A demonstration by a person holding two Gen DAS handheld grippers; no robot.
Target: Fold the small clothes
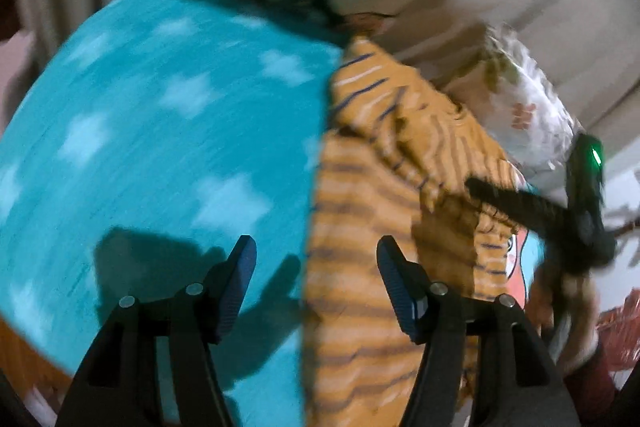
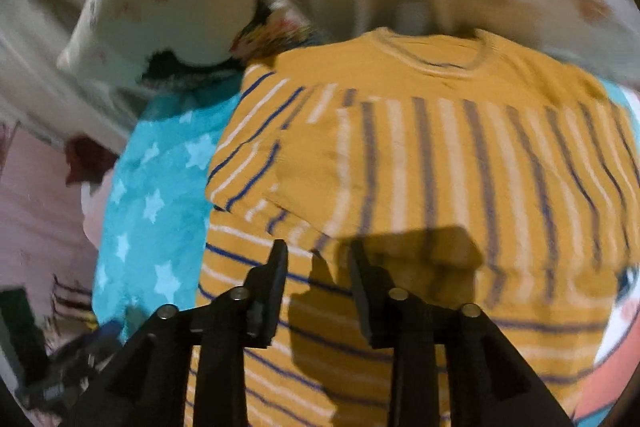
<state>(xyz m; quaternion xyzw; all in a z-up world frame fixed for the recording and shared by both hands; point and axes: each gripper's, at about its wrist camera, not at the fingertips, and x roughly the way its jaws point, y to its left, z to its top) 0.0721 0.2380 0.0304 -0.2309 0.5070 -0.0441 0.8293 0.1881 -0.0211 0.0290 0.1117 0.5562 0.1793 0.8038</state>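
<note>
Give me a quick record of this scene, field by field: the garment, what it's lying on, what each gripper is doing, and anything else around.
garment: orange striped shirt, lying spread out, one sleeve folded across its front
surface: teal blanket with white stars
left gripper: open, empty, above the shirt's edge where it meets the blanket
right gripper: open, empty, above the shirt
nearby: white pillows beyond the shirt
image quality: both views motion-blurred
</note>
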